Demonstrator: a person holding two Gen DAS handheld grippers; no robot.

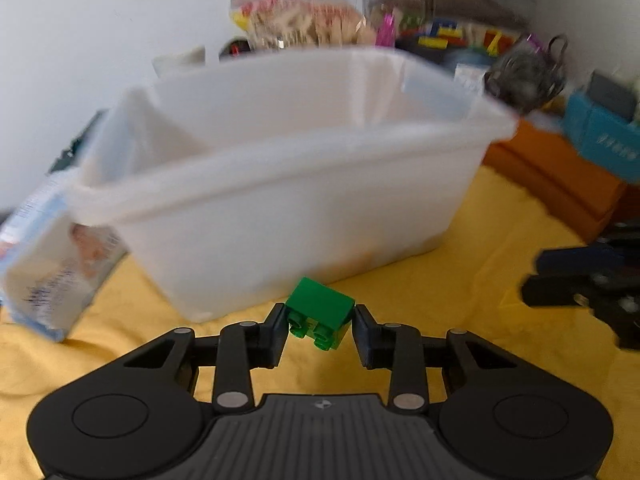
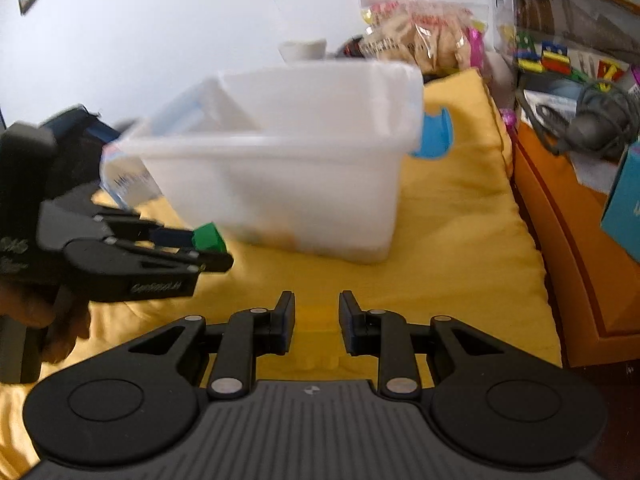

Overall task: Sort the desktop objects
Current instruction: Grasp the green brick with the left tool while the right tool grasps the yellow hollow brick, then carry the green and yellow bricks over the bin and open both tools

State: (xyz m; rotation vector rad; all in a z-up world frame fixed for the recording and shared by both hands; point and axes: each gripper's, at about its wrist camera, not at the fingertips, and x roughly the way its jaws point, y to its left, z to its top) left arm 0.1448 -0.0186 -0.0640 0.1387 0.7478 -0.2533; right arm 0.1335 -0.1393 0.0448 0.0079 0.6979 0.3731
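Note:
My left gripper (image 1: 320, 320) is shut on a green toy brick (image 1: 320, 314), held above the yellow cloth just in front of a white translucent bin (image 1: 288, 208). The brick's studs face the camera. In the right wrist view the same left gripper (image 2: 210, 246) with the green brick (image 2: 208, 237) shows at the left, beside the bin (image 2: 296, 184). My right gripper (image 2: 316, 320) is open and empty over the cloth, short of the bin. It shows at the right edge of the left wrist view (image 1: 592, 288), blurred.
A yellow cloth (image 2: 448, 248) covers the surface. A tissue pack (image 1: 52, 264) leans left of the bin. A blue object (image 2: 434, 136) lies behind the bin. An orange wooden edge (image 2: 568, 240) with boxes, cables and toys runs along the right. A snack bag (image 2: 420, 36) stands at the back.

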